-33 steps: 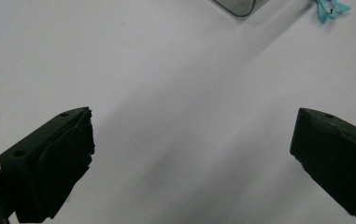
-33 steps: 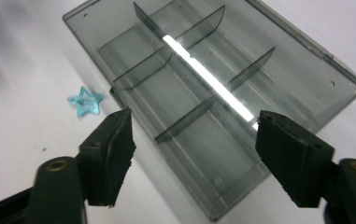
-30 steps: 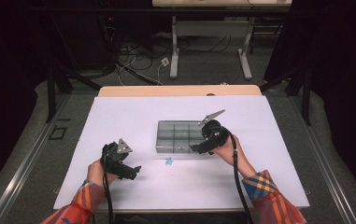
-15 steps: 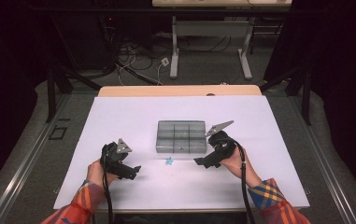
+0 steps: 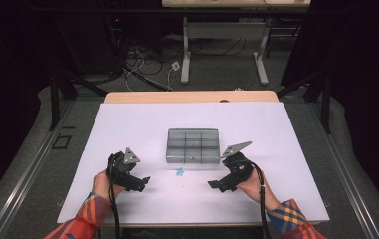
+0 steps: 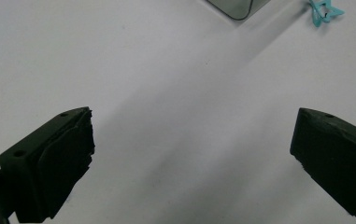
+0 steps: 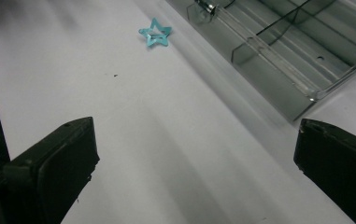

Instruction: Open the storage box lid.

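Star-shaped clip [image 5: 180,172], teal and flat, lies on the white table [image 5: 127,124] just in front of the compartment box [image 5: 192,145], between both tools. Right gripper [image 5: 216,184] and left gripper [image 5: 144,182] are spread wide and empty. Risk: such a thin clip may skid under a closing jaw and slide against the box wall.

The compartment box [image 6: 235,8] is cut off at the left gripper view's top edge, one corner showing.
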Demonstrator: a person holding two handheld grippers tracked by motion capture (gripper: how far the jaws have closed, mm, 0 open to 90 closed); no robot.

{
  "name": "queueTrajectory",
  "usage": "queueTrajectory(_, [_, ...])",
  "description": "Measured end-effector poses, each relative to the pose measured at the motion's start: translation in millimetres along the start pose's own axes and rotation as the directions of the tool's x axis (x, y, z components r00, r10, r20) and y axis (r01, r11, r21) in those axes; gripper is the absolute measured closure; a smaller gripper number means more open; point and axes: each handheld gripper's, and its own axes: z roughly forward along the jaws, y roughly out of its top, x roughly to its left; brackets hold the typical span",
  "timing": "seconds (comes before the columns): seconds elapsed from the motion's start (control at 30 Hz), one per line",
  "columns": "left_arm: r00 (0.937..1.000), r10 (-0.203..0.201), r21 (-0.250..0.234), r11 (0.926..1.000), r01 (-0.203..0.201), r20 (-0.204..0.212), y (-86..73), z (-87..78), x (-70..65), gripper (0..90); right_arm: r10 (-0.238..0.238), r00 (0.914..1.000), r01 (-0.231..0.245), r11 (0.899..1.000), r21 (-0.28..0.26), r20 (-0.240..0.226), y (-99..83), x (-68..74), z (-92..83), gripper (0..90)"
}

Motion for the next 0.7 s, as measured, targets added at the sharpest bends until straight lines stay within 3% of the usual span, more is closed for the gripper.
queueTrajectory(0.23, [1.0,0.007,0.001,1.0,-0.007,-0.001,1.4,0.0,-1.0,0.0,0.005,0.9996,-0.005,1.0,-0.002,-0.028,-0.8,3.6,7.7,0.0])
queueTrajectory(0.43, [1.0,0.009,0.001,1.0,-0.009,0.001,2.2,1.3,-1.5,0.0,-0.006,0.9999,0.006,0.999,-0.033,-0.009,0.0,6.0,14.3,0.2])
queueTrajectory(0.7, [0.9999,0.009,0.007,0.9999,-0.009,0.009,2.2,0.6,-0.6,0.0,0.005,0.9998,-0.003,0.996,-0.089,0.019,4.1,8.1,19.8,18.9])
